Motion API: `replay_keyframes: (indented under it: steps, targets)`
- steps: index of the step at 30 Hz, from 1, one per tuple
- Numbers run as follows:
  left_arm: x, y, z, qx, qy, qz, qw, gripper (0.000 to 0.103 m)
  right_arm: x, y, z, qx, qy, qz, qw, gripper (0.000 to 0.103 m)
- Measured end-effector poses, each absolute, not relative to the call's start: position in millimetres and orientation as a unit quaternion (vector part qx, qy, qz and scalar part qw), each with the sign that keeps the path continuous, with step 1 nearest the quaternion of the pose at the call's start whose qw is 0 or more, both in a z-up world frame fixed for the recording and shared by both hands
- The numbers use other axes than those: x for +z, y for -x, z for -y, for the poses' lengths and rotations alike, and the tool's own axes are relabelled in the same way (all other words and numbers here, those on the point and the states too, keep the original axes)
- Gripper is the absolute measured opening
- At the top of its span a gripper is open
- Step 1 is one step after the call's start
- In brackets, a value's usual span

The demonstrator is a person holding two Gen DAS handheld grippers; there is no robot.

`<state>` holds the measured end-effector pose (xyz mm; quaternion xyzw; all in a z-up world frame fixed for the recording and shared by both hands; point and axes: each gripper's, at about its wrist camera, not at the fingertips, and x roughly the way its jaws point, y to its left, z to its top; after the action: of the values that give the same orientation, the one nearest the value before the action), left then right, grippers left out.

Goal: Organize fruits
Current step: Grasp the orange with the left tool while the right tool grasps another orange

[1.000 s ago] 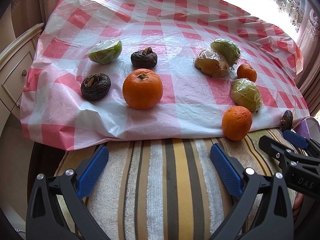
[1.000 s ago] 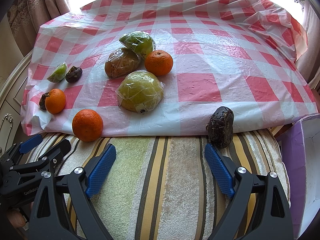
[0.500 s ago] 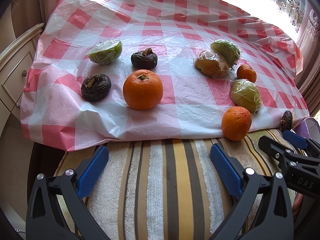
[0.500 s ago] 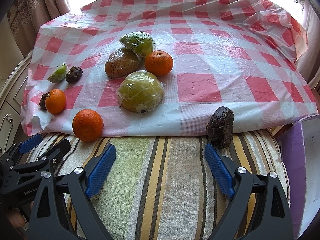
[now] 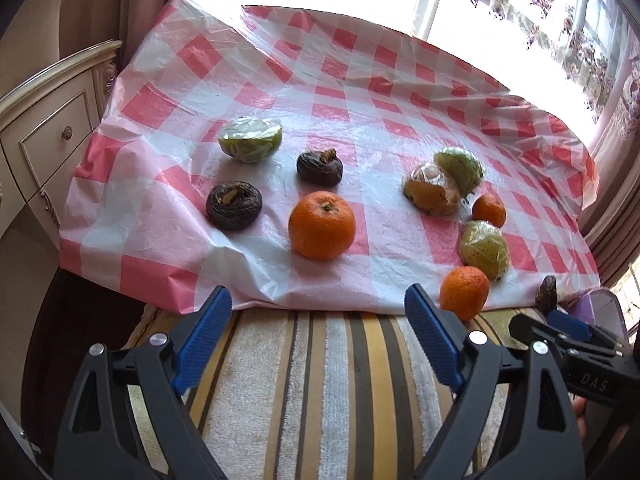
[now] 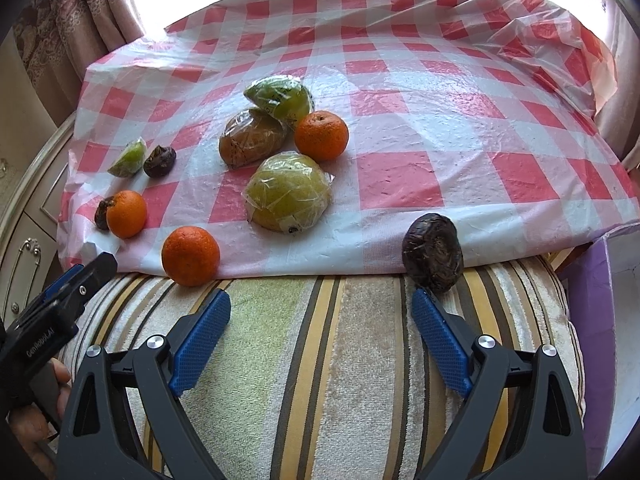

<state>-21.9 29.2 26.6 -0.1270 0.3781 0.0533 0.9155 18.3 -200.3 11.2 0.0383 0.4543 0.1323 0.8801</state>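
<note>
Fruits lie scattered on a red-and-white checked plastic cloth (image 5: 360,92). In the left wrist view: a big orange (image 5: 322,225), two dark wrinkled fruits (image 5: 234,205) (image 5: 320,167), a wrapped green half (image 5: 251,140), a wrapped cluster (image 5: 432,188) and a small orange (image 5: 464,293) at the cloth's front edge. My left gripper (image 5: 318,324) is open and empty above the striped towel. In the right wrist view, a dark fruit (image 6: 433,252) sits just ahead of the right fingertip; a wrapped green fruit (image 6: 289,196) and oranges (image 6: 191,255) (image 6: 321,135) lie beyond. My right gripper (image 6: 322,322) is open and empty.
A striped towel (image 6: 340,360) covers the near surface. A purple box (image 6: 600,320) stands at the right. A cream drawer cabinet (image 5: 44,128) is on the left. Curtains and a bright window are behind the table.
Both grippers have moved forward a little toward the cloth and the views have tilted. No fruit has moved and both grippers stay open.
</note>
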Motion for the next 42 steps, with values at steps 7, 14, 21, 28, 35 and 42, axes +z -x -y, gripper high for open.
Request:
replay_keyframes:
  steps: [7, 14, 21, 28, 35, 42]
  targets:
    - [35.6, -15.8, -28.1, 0.059, 0.079, -0.388, 0.916, 0.070, 16.1, -28.5, 197.6, 0.145, -0.050, -0.450, 0.880, 0.089]
    - [20.8, -41.2, -21.9, 0.060, 0.059, -0.421, 0.903, 0.057, 17.4, -46.0, 191.0, 0.144, -0.053, -0.456, 0.876, 0.087]
    - [12.7, -39.7, -19.2, 0.060, 0.054, -0.422, 0.903, 0.045, 29.6, -27.4, 162.0, 0.222, -0.029, -0.434, 0.873, 0.084]
    - [12.9, -34.8, -18.7, 0.061, 0.055, -0.414, 0.906, 0.044, 18.2, -33.6, 132.9, 0.252, -0.003, -0.462, 0.850, 0.052]
    - [14.0, -33.7, -17.0, 0.062, 0.051, -0.413, 0.907, 0.044, 14.7, -34.7, 131.0, 0.262, -0.011, -0.460, 0.848, 0.038]
    - [21.9, -28.3, -5.6, 0.068, 0.029, -0.402, 0.913, 0.044, 26.7, -26.2, 142.4, 0.247, -0.009, -0.435, 0.866, 0.038]
